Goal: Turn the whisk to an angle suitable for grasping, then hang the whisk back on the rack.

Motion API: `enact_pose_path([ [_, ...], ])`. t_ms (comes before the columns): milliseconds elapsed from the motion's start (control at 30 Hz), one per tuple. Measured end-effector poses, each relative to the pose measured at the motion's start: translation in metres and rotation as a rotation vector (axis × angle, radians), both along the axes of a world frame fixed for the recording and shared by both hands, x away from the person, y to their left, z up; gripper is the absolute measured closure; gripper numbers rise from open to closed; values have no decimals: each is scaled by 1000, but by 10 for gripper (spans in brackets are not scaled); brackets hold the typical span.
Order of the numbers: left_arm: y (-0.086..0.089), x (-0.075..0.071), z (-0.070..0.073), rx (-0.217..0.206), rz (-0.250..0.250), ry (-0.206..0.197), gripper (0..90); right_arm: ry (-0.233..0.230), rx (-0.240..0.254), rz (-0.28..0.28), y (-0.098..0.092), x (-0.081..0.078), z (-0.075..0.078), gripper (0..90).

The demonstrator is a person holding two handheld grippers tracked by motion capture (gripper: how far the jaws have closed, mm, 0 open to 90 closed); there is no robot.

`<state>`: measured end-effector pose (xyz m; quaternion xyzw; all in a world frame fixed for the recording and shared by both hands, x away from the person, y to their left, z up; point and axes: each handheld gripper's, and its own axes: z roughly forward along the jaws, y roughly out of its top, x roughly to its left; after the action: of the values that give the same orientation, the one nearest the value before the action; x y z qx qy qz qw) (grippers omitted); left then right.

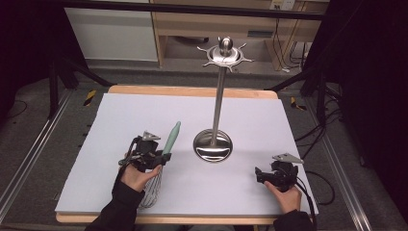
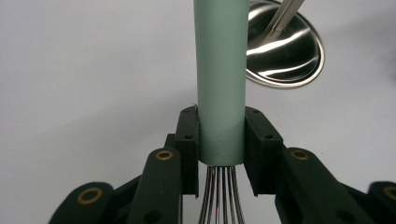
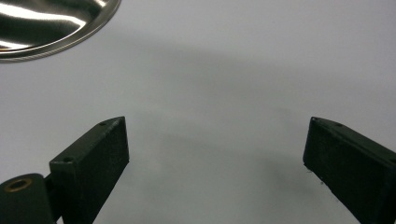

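Mint-green silicone or plastic covers the handle of the whisk [image 2: 221,79], which is clamped between the jaws of the left gripper [image 2: 221,140] right at the handle's lower end, where the steel wires [image 2: 219,196] emerge; in the high view the whisk [image 1: 166,154] is seen tilted over the pale table mat [image 1: 120,125], its handle pointing towards the utensil stand [image 1: 217,101] and its wire cage hanging down beside the person's left hand [image 1: 137,177]. Because the hold sits so close to the end of the smooth handle, a slip or a swivel in the jaws is judged possible, above all if the whisk is swung quickly. If it is meant for one of the hooks on the stand's crown [image 1: 225,54], the tall thin post could be knocked and the stand rocked on its polished round base [image 1: 212,146], and the hanging end of the handle could miss a hook, since its tip cannot be made out clearly. The right gripper [image 1: 268,176] is held just above the mat with its jaws spread wide and nothing between them, well apart from the whisk, so no steadying of the stand is offered. No brand, label or writing can be read on anything
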<state>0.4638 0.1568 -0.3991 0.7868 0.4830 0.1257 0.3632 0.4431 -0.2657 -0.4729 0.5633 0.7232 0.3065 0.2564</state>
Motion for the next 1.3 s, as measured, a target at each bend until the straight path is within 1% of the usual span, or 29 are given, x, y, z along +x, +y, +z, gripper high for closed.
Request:
enact_pose_path([
  [67,5,-6,5,-20,0,-33,690,-1,3,-2,0,0,0,72],
  [133,7,-7,7,-29,2,-40,690,0,4,-1,0,0,0,72],
  [167,9,-11,11,-42,2,-67,690,-2,6,0,0,0,0,72],
  [333,16,-20,26,-82,-1,-121,690,-3,10,-2,0,-1,0,72],
  [367,18,-22,30,-88,1,-139,690,-2,10,-4,0,-1,0,72],
  [400,18,-22,30,-88,1,-139,690,-2,10,-4,0,-1,1,72],
  [433,19,-24,33,-93,4,-154,690,-2,10,-4,0,-1,1,72],
  [467,21,-28,40,-111,7,-190,690,-3,12,-4,0,-1,1,72],
  [500,21,-28,40,-111,7,-190,690,-3,12,-4,0,-1,1,72],
  [533,24,-30,48,-128,7,-220,690,-7,14,-4,0,-1,1,72],
  [567,24,-31,51,-135,9,-233,690,-7,16,-6,-1,-1,2,72],
  [600,24,-31,55,-146,10,-244,690,-9,16,-9,-1,-1,2,72],
  [633,24,-31,55,-146,10,-244,690,-9,16,-9,-1,-1,2,72],
  [700,24,-31,63,-169,9,-290,690,-16,16,-14,-1,-2,2,72],
  [733,24,-30,65,-170,8,-301,690,-18,18,-16,-1,-2,2,73],
  [767,24,-30,65,-170,8,-301,690,-18,18,-16,-1,-2,2,73],
  [800,24,-29,69,-182,8,-326,690,-26,14,-15,-1,-3,3,73],
  [833,24,-29,69,-182,8,-326,690,-30,17,-17,-2,-3,3,74],
  [867,24,-28,73,-202,8,-345,690,-33,21,-19,-2,-3,4,73],
  [900,24,-28,73,-202,8,-345,690,-36,20,-20,-2,-3,4,74],
  [933,23,-26,75,-212,5,-363,690,-39,19,-21,-2,-3,4,74],
  [967,23,-26,75,-212,5,-363,690,-39,19,-21,-2,-3,4,74],
  [1000,22,-24,78,-224,9,-381,689,-41,19,-20,-2,-3,4,74],
  [1033,22,-24,78,-224,9,-381,689,-41,19,-20,-2,-3,4,74],
  [1067,21,-23,82,-238,10,-396,689,-43,16,-19,-2,-3,4,74],
  [1167,20,-21,87,-252,4,-416,689,-45,23,-25,-2,-3,4,74],
  [1233,19,-21,90,-252,4,-422,689,-47,19,-24,-2,-3,5,75],
  [1267,18,-20,93,-258,4,-440,689,-50,19,-27,-3,-3,5,75],
  [1300,18,-20,93,-258,4,-440,689,-50,19,-27,-3,-3,5,75],
])
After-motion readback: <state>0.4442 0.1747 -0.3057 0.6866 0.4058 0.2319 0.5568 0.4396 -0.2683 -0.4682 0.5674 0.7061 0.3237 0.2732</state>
